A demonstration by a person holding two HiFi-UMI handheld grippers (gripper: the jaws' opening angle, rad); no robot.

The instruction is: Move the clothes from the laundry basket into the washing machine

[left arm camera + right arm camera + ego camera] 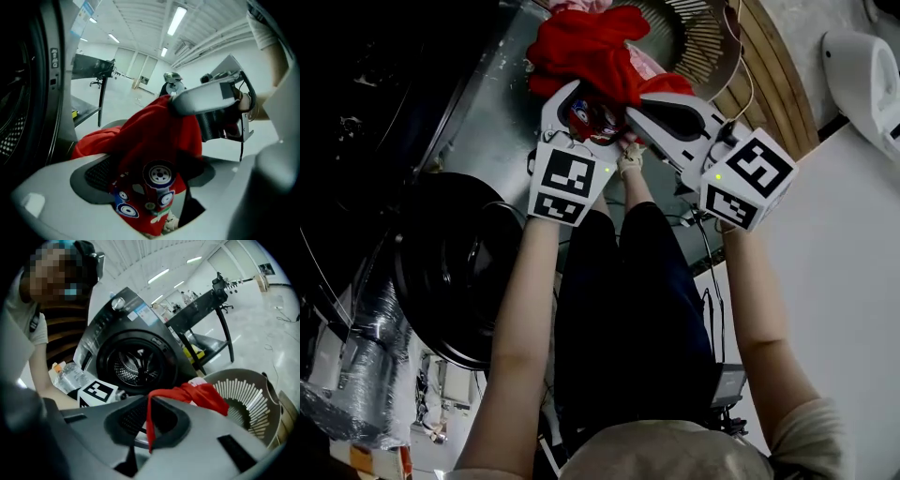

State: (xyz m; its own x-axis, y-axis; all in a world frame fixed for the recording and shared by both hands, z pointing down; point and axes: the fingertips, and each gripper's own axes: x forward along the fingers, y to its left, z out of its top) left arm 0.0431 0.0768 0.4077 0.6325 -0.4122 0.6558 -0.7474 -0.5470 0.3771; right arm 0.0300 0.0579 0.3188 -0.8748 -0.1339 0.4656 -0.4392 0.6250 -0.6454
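Left of the basket (712,42): the washer (136,341), dark, its round door (441,272) swung open toward me.

My left hand-held gripper (586,112) is on the basket's left side, nearer me than its rim. Its jaws are spread wide. The red garment (591,47) hangs down between them, showing the part printed with blue-and-white wheels. In the left gripper view the cloth sits loose between the pads, not pinched. The marker cube (567,183) faces up at me.

Garment: a bunched red mass, raised over the basket's left rim. Its bulk lies toward the basket and a tail drops toward me. Whether the far end rests inside the basket I cannot tell.

My right hand-held gripper (642,112) is just right of the left one, on the same near-left side of the basket. Its jaws are closed together on a thin fold of the garment. In the right gripper view a red strip runs down the seam between the pads, and the rest of the cloth leads off toward the basket.

Basket: a pale tub with slatted walls. Pink cloth (645,64) shows beside the red at its left rim.
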